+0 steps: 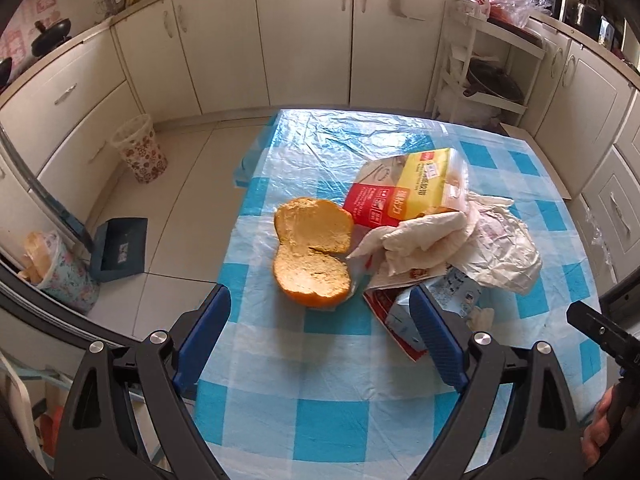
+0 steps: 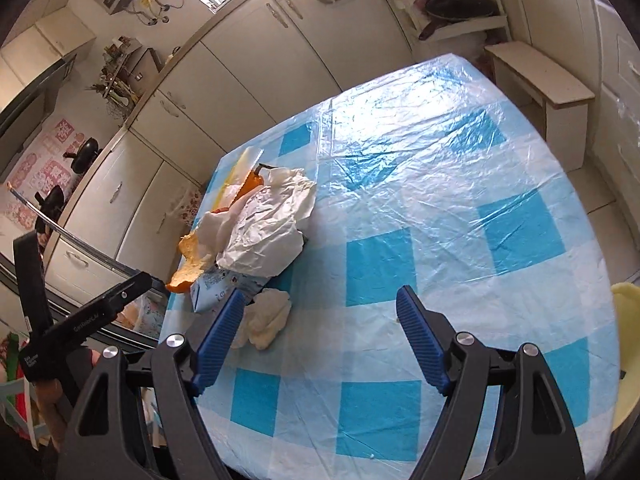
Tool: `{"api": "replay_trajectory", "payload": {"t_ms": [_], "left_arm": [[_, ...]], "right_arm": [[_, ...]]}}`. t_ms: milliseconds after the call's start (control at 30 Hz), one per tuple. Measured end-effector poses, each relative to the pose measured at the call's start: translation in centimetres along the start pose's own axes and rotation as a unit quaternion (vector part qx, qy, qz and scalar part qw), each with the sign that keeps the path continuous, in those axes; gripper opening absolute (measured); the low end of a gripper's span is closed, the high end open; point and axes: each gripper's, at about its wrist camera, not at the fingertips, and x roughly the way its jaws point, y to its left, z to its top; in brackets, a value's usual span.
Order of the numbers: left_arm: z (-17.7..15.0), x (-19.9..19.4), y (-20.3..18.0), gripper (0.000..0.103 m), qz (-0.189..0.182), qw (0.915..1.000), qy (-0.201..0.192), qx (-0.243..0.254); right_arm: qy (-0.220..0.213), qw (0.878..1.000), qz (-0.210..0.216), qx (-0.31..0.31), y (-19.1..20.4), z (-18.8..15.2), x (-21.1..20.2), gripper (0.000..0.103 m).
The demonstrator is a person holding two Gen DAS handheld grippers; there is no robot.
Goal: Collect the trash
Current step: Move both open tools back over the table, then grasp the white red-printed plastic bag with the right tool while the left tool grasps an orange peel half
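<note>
Trash pile (image 1: 420, 236) beside pomelo peel (image 1: 312, 252): I hold both grippers (image 1: 320, 344) (image 2: 320, 340) released, empty; loose tissue (image 2: 266, 318) may slip aside.

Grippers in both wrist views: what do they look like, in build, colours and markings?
Both are alike: the left gripper and right gripper have black angular linkage arms with triangular cut-outs and round silver pivot caps. Their jaws carry blue pads with fine ribbing. Seen from the right wrist view, the left gripper's black body bears small white lettering, too small to read. No cables or sleeves show.
</note>
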Motion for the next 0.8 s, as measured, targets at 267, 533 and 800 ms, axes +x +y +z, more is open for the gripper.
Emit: {"api": "replay_trajectory", "payload": {"t_ms": [267,533,800], "left_arm": [[0.1,3.7,4.4,0.087,-0.048,0.9905,0.068,-0.11],[0.0,7.2,7.3,0.087,-0.108,0.9583,0.115,-0.238],[0.1,9.3,6.1,0.026,-0.102,0.9568,0.149,-0.228]], "right_arm": [[0.014,0.997,0.043,0.063,-0.9,0.9,2.8,0.075],[0.022,0.994,0.082,0.075,-0.7,1.7,4.2,0.051],[0.018,0.992,0.109,0.058,0.4,2.1,3.9,0.01]]}}
